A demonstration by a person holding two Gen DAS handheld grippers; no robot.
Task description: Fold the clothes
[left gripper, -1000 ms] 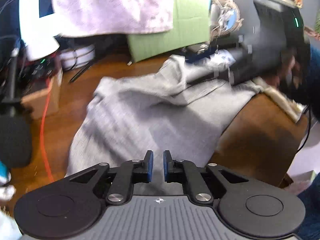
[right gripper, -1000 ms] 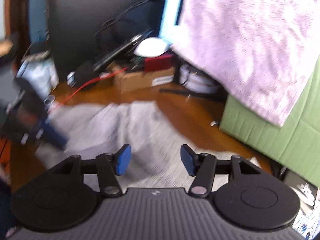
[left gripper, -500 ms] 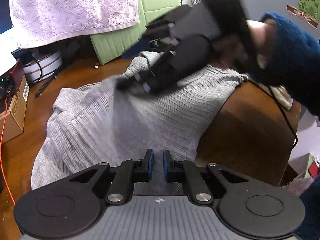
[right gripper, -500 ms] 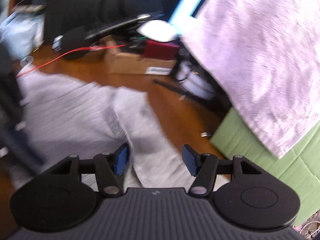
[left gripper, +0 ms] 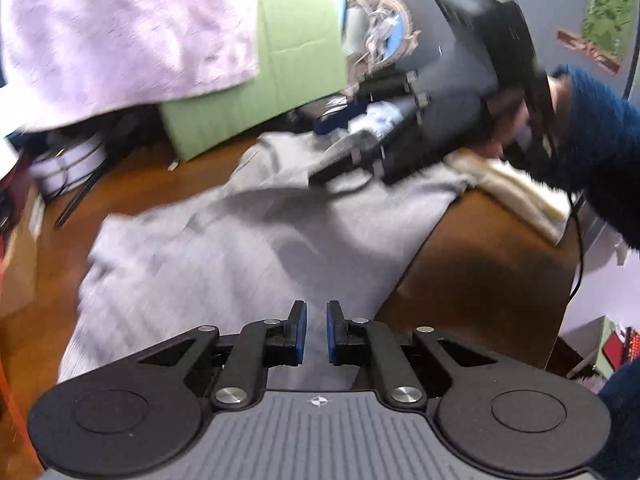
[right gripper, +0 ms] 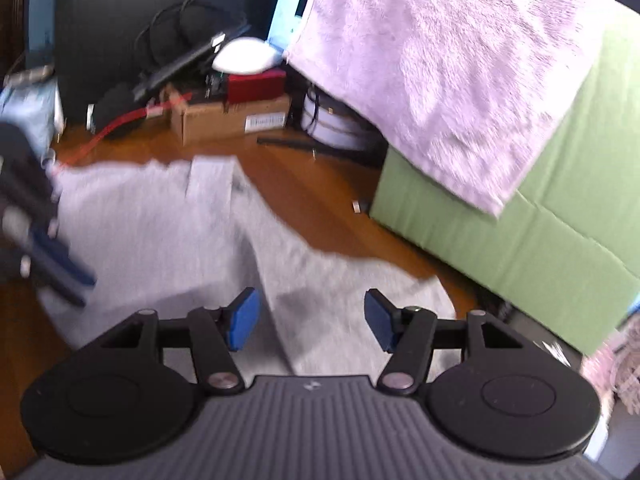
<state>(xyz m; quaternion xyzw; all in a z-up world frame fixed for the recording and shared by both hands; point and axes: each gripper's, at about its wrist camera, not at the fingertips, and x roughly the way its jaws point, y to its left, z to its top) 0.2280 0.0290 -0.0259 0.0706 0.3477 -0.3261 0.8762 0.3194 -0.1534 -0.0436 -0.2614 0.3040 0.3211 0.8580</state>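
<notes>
On the wooden table (left gripper: 480, 280), blurred grey garment (left gripper: 240, 260) — left tongs (left gripper: 313, 334) pinching it, right tongs (right gripper: 312, 320) spread.

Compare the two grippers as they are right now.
The left gripper has its fingers nearly together, with only a narrow gap; the right gripper has them spread wide with nothing between. The left sits at the near edge of the gray garment; the right is above its far part. Both have blue pads.

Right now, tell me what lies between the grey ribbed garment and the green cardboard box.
Bare brown wooden tabletop, with one small pale object beside the green cardboard box; the right wrist view shows it beyond the grey ribbed garment.
</notes>
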